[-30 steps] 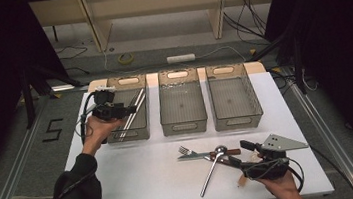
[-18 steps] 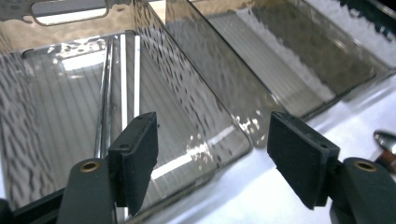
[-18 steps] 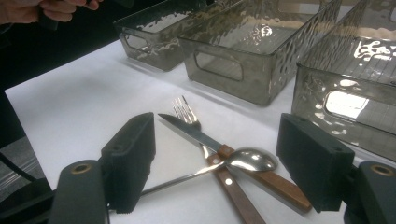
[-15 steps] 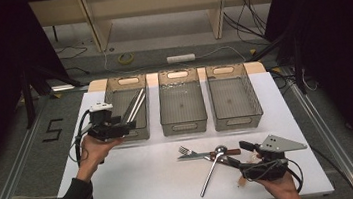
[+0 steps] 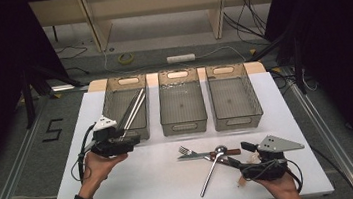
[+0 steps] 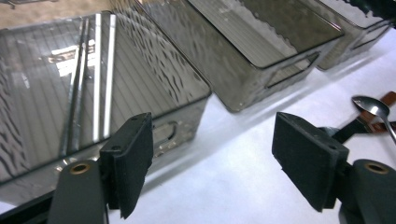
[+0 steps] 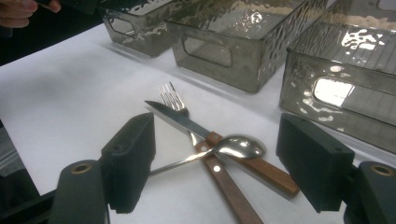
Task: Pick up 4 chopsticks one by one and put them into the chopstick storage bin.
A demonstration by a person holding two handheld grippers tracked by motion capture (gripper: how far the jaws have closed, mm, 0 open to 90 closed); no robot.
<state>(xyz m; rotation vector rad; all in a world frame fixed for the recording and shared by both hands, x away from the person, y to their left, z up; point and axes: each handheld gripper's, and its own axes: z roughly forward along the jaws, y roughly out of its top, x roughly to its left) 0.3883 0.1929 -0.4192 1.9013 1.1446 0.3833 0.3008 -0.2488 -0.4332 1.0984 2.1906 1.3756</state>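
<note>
White tabletop point(image 5: 163, 181) fills the lower centre of the high view, with three smoked plastic bins in a row across its upper part; the left bin point(image 5: 115, 106) holds long metal utensils point(image 5: 134, 109) leaning along its right wall. Your left gripper point(image 5: 131, 141) sits at lower left, just in front of that bin, its jaws spread with nothing between them and just now opening further. Your right gripper point(image 5: 236, 159) lies at lower right, jaws spread, pointing at the crossed fork point(image 5: 186, 151), knife point(image 5: 201, 155) and spoon point(image 5: 213, 167) in the lower centre. In the left gripper view, the left bin point(image 6: 154, 88) fills the upper left, the utensils point(image 6: 93, 79) inside it; the spoon point(image 6: 373, 107) appears at right edge. In the right gripper view, the fork point(image 7: 173, 100), knife point(image 7: 187, 122) and spoon point(image 7: 236, 147) lie crossed in the centre, between and beyond the parted jaws, untouched.
</note>
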